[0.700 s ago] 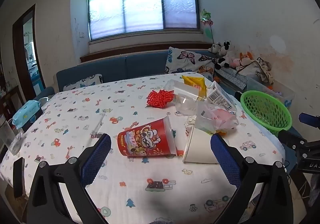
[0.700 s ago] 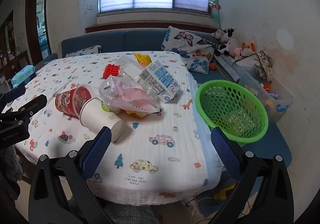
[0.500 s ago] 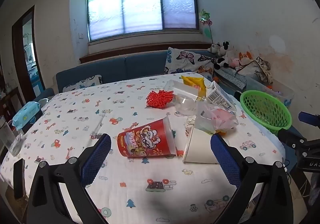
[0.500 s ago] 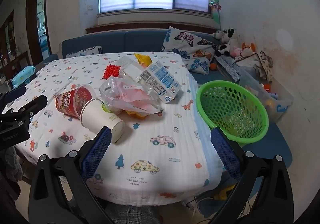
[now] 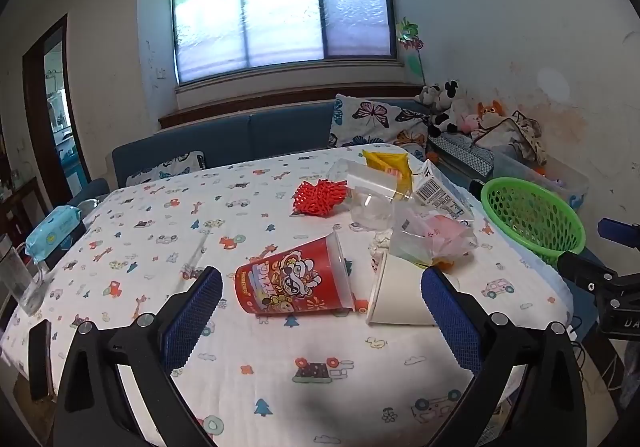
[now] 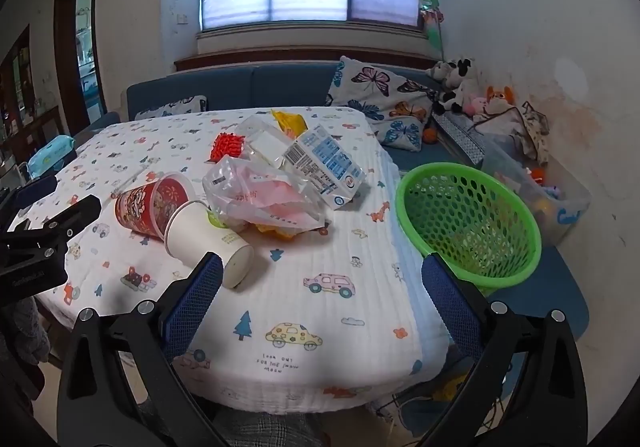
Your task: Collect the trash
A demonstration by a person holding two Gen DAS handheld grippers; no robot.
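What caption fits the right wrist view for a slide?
Open right gripper above patterned tablecloth; tipped white paper cup, red printed cup, clear plastic bag and green mesh basket ahead.

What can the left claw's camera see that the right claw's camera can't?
Only the left view shows the glass jug at the table's left edge and the clear plastic cup. Only the right view shows the inside of the green basket and the printed car with writing near the cloth's front edge. Both show the red cup, white paper cup, milk carton and window.
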